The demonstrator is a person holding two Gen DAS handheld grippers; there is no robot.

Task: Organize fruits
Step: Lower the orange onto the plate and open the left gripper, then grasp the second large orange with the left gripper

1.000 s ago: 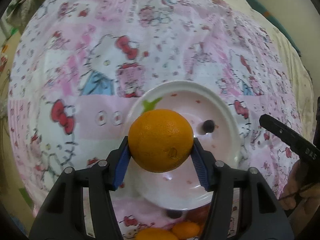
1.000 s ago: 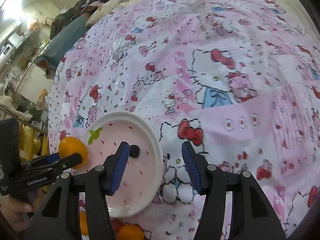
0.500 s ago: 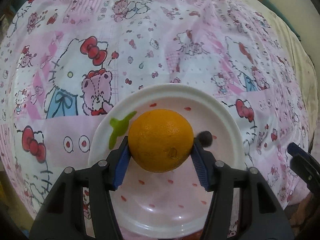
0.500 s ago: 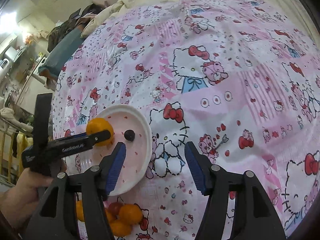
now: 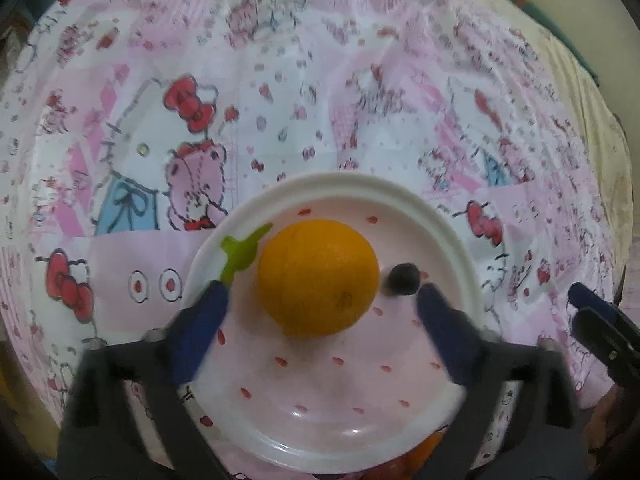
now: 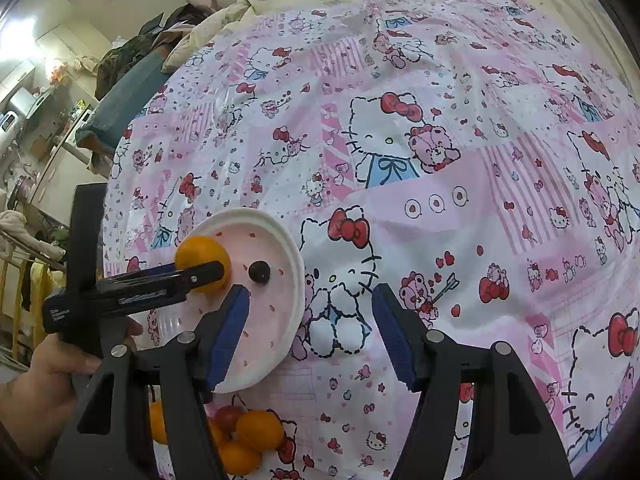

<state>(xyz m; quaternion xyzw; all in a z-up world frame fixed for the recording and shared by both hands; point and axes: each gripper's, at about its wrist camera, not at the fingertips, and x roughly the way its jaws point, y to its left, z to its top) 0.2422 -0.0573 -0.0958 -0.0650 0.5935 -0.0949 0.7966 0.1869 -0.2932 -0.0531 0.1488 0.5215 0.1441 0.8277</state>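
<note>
The left gripper (image 5: 320,300) has just been opening, its blurred fingers now apart and seemingly clear of the orange (image 5: 318,277) between them on the plate (image 5: 452,232), so next comes fetching from the pile (image 6: 248,436) below the right gripper's (image 6: 310,330) spread, empty fingers.

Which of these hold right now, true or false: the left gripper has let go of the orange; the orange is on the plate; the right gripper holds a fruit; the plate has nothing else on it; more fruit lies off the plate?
1. The left gripper has released the orange: true, its jaws have just been opening and stand clear of it.
2. The orange is on the plate: true.
3. The right gripper holds a fruit: false, it is open and holds nothing.
4. Nothing else is on the plate: false, a small dark fruit lies beside the orange.
5. More fruit lies off the plate: true.
</note>
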